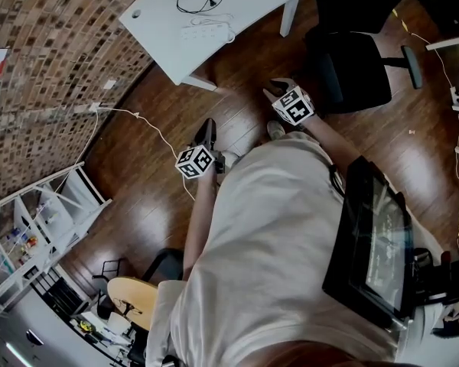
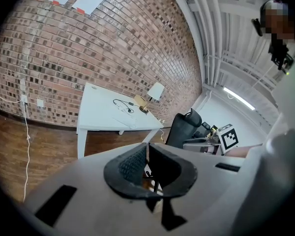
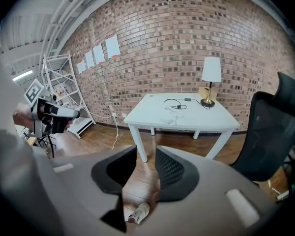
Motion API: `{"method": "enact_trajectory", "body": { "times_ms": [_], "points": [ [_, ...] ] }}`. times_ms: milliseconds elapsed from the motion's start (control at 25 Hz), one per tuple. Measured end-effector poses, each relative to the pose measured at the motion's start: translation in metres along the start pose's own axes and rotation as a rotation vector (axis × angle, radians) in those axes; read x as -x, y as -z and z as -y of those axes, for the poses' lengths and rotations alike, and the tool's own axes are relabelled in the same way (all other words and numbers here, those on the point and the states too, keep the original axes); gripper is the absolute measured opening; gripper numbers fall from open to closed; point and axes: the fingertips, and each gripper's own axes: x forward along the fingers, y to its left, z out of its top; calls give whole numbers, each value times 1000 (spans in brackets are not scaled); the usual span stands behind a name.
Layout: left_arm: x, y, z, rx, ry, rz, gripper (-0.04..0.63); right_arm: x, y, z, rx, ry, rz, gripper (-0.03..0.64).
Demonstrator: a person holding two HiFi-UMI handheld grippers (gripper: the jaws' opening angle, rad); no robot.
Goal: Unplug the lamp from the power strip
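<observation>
A person stands on a wooden floor (image 1: 237,121), both forearms held forward at waist height, the tongs tilted down towards a white table (image 1: 168,21) that is well apart from them. The left gripper (image 1: 207,126) has its jaws together, with nothing between them. The right gripper (image 1: 279,86), beside it and slightly ahead, has its jaws partway open and empty, with only floor and a shoe (image 3: 139,213) showing through the gap.

A black office chair (image 1: 352,71) stands right of the table, near the right gripper. A white shelf rack (image 1: 38,220) stands by the brick wall.

The lamp (image 3: 211,73) stands on the table's far edge by the wall, a spot the head view cuts off. The power strip (image 1: 206,31) lies mid-table, beside a looped black cable (image 1: 195,2). The plug is too small to make out.
</observation>
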Motion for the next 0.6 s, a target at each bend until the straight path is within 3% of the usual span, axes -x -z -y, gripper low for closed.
{"method": "enact_trajectory", "body": {
  "times_ms": [600],
  "points": [
    [-11, 23, 23, 44, -42, 34, 5, 8, 0, 25, 56, -31, -10, 114]
  ]
}}
